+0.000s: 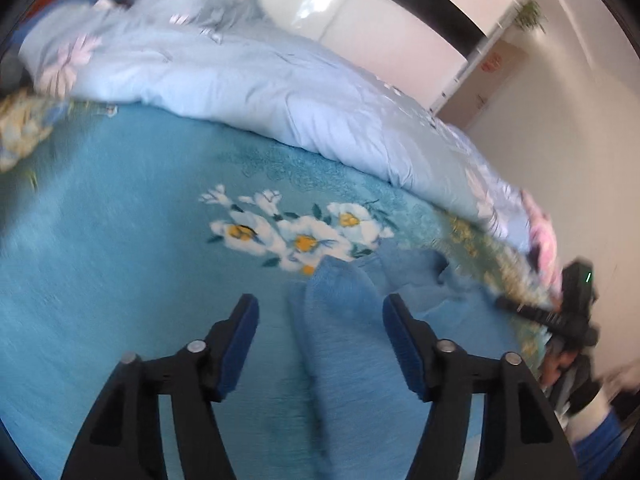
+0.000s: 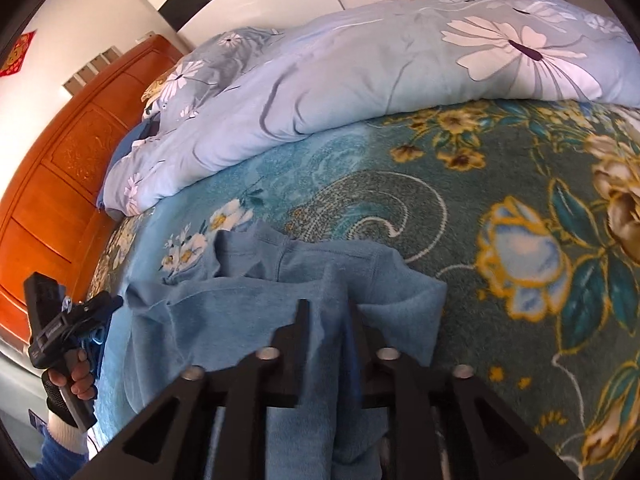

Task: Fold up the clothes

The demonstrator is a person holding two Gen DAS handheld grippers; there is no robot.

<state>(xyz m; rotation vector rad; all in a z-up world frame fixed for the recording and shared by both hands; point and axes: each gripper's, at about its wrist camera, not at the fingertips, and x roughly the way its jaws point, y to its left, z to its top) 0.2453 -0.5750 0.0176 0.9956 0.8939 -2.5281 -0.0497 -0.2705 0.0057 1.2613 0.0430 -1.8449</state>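
Note:
A blue fleece garment [image 2: 224, 320] lies spread on the teal flowered bed cover [image 2: 500, 184], its upper part folded over. In the right wrist view a raised fold of it runs between the narrowly parted fingers of my right gripper [image 2: 328, 306], and the pads stand a little apart on it. In the left wrist view my left gripper [image 1: 320, 304] is wide open. A ridge of the same garment [image 1: 340, 320] lies loose between its blue pads [image 1: 240, 344]. Each gripper also shows in the other's view: the right gripper [image 1: 560, 316] at the far right, the left gripper [image 2: 86, 312] in a hand at the lower left.
A pale blue flowered quilt [image 2: 360, 80] is bunched along the far side of the bed. An orange wooden headboard [image 2: 60, 184] stands at the left. White wall and wardrobe doors [image 1: 380, 28] lie behind. The bed cover [image 1: 120, 260] shows a white flower print ahead of the left gripper.

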